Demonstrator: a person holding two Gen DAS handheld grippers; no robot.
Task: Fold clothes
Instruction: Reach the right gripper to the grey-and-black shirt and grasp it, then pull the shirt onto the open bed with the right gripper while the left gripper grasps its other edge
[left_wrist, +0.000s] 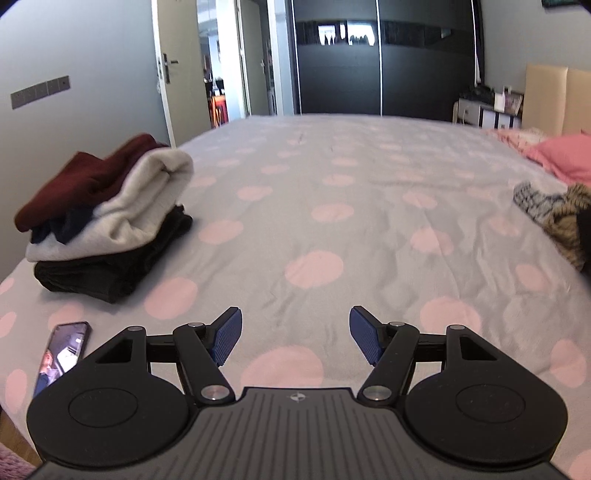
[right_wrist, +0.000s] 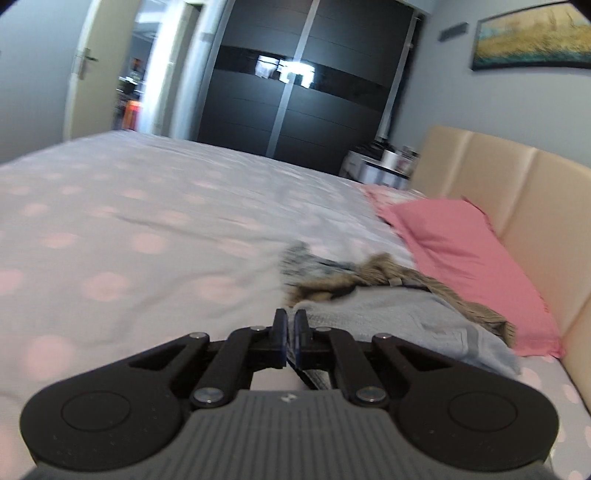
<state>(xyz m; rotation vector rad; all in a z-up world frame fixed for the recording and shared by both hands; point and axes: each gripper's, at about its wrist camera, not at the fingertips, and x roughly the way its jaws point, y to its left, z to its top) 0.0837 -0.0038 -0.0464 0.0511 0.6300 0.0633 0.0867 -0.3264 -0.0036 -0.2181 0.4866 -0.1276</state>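
Note:
In the right wrist view my right gripper (right_wrist: 291, 320) is shut on the near edge of a light grey-blue garment (right_wrist: 399, 317), which trails off to the right over the bed. Behind it lies a heap of unfolded clothes (right_wrist: 347, 273), brown and patterned. The same heap of unfolded clothes (left_wrist: 554, 210) shows at the right edge of the left wrist view. My left gripper (left_wrist: 295, 334) hovers over the spotted bedsheet (left_wrist: 314, 206), open, with nothing between its blue pads (left_wrist: 227, 338). A stack of folded clothes (left_wrist: 107, 221), maroon, grey and black, sits at the left.
A phone (left_wrist: 61, 356) lies on the sheet near the bed's left front corner. A pink pillow (right_wrist: 461, 258) rests against the beige headboard (right_wrist: 517, 184) on the right. A dark wardrobe (left_wrist: 384, 55) and an open door stand beyond the bed's far edge.

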